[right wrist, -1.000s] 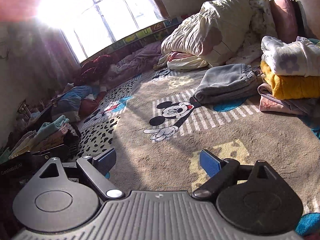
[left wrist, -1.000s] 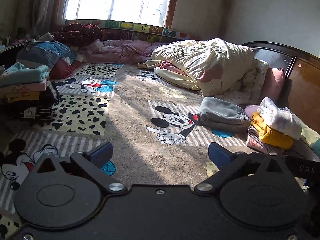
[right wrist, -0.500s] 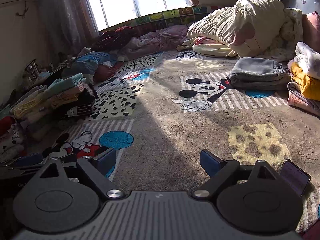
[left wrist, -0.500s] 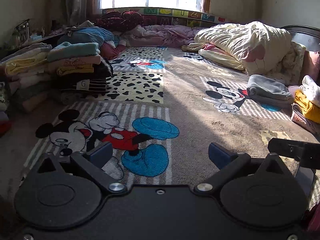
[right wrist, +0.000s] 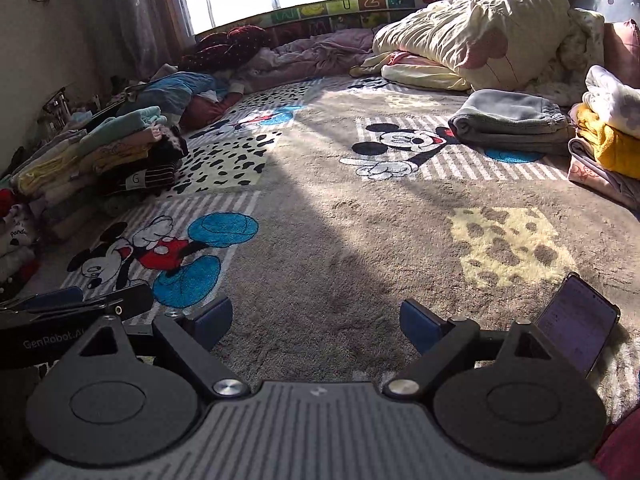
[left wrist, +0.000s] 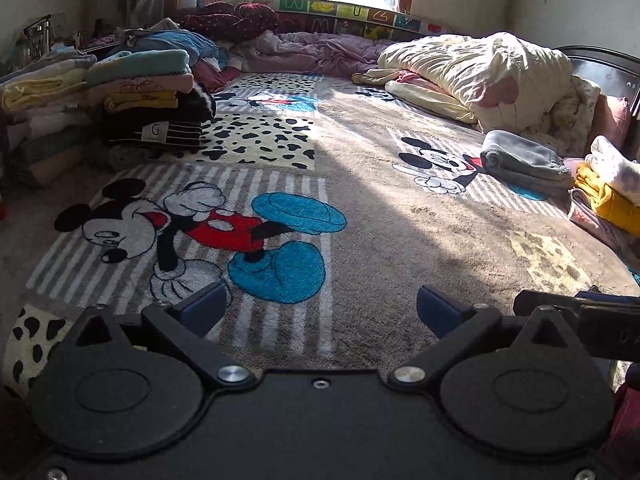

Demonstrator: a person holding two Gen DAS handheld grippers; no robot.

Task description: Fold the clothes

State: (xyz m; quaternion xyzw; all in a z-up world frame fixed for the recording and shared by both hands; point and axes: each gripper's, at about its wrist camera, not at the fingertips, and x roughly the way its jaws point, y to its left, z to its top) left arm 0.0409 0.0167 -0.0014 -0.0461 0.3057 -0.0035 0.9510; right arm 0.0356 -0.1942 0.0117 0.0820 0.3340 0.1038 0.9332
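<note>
Left wrist view: folded clothes sit in a stack (left wrist: 148, 96) at the blanket's (left wrist: 380, 216) far left, a grey folded piece (left wrist: 520, 160) and another pile (left wrist: 612, 188) at its right. The left gripper (left wrist: 320, 308) is spread wide, empty, above the blanket. The right gripper (right wrist: 316, 320) is likewise wide and empty, a phone (right wrist: 576, 320) just beside its right finger.

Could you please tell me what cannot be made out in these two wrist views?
- Phone screen text: too small, right view.
- Folded stack lower layers: shadowed, left view.
- Yellow garment: cut by the frame edge, left view.
- Blanket nearest both cameras: hidden by the gripper bodies.
</note>
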